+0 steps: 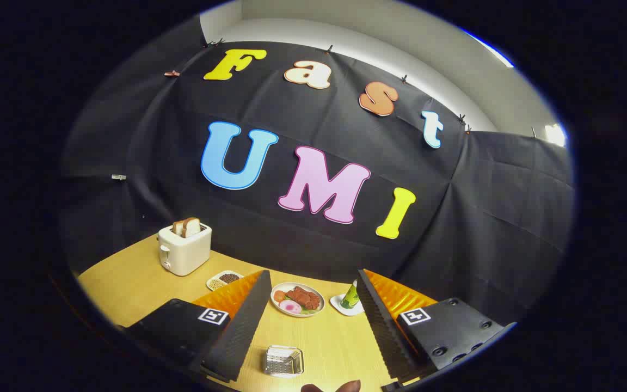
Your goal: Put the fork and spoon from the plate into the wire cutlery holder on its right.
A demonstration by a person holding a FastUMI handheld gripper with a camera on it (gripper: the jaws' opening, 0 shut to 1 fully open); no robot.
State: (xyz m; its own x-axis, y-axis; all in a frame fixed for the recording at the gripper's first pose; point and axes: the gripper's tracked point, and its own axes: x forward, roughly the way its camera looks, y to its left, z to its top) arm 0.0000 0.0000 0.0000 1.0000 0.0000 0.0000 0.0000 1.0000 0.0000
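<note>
My gripper point(312, 276) is held high above the wooden table point(128, 283) and stands open, with nothing between its fingers. The wire cutlery holder point(284, 361), a small silvery mesh basket, sits on the table between the fingers, close in. Beyond it, near the fingertips, lies a white plate point(297, 299) with brown meat, a pink slice and some greens. Two dark brown rounded ends point(331, 387) poke in just nearer than the holder; I cannot tell what they are.
A white toaster point(184, 250) with two bread slices stands at the back left of the table. In front of it is a small dish of seeds point(225, 280). A green bottle point(350, 295) stands on a white saucer right of the plate.
</note>
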